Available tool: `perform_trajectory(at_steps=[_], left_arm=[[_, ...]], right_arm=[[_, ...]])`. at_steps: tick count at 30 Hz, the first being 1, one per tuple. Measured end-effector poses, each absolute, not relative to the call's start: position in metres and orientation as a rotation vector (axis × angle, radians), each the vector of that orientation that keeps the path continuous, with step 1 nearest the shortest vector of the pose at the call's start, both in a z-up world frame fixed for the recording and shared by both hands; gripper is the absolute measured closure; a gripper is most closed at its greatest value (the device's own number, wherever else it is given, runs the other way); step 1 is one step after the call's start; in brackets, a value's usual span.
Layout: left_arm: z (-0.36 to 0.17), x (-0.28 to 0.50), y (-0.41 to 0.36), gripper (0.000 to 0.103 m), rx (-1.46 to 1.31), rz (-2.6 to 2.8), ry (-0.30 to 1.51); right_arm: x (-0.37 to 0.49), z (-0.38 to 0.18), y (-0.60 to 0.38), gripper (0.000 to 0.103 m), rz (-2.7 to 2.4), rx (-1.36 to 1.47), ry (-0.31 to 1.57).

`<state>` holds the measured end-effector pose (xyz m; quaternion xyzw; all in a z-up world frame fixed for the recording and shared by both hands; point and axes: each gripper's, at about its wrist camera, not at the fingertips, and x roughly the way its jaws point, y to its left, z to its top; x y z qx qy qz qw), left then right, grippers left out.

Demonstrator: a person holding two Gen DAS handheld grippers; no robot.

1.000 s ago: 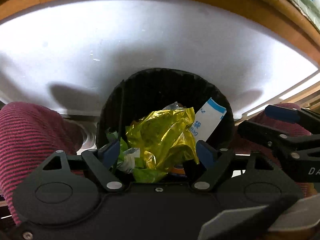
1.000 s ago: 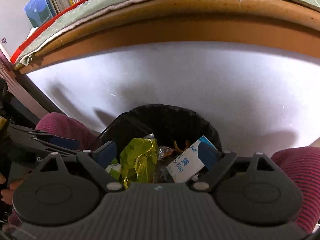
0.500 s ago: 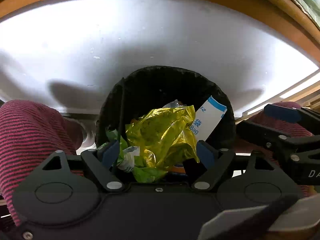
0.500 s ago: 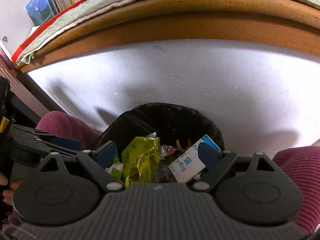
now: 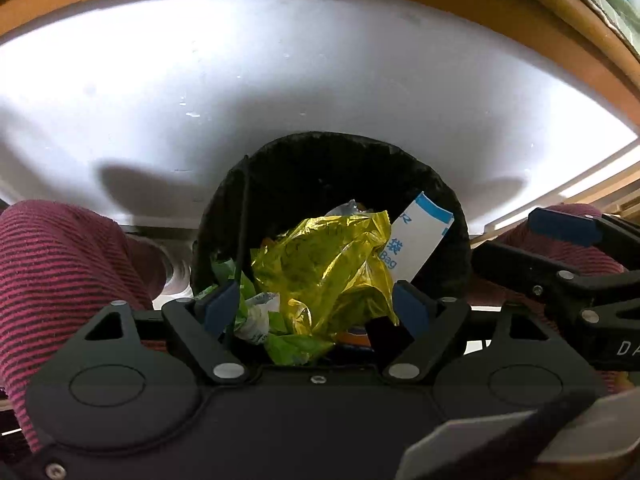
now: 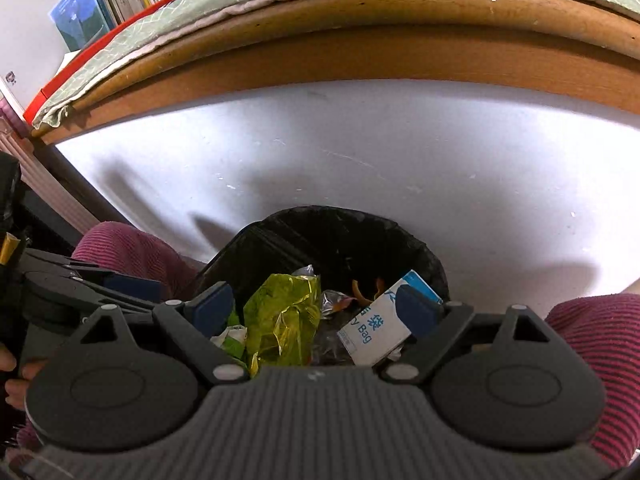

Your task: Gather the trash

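Note:
A black bin (image 5: 340,140) lined with a black bag stands on the floor, full of trash. On top lie a crumpled yellow foil wrapper (image 5: 328,264), a white-and-blue paper bag (image 5: 416,240) and green wrappers (image 5: 292,348). My left gripper (image 5: 316,308) hangs open just above the bin, its blue pads either side of the yellow wrapper without pressing on it. My right gripper (image 6: 314,307) is also open over the bin (image 6: 340,212), above the yellow wrapper (image 6: 280,312), the paper bag (image 6: 372,336) and some orange peel (image 6: 366,290). Neither gripper holds anything.
A person's knees in striped magenta trousers (image 5: 60,272) flank the bin on both sides. Behind the bin rises a white panel (image 5: 280,80) under a wooden edge (image 6: 360,40) covered by a green cloth. Books (image 6: 112,0) stand at the far upper left.

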<state>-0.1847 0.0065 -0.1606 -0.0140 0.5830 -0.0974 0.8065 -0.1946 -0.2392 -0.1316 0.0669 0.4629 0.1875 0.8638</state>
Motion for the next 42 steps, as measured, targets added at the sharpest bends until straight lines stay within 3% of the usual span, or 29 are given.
perform_trajectory(at_steps=[42], left_arm=[[-0.1581, -0.1832, 0.0091, 0.021, -0.046, -0.214, 1.245]], right_arm=[[-0.1943, -0.1307, -0.2385, 0.009, 0.393, 0.137, 0.970]])
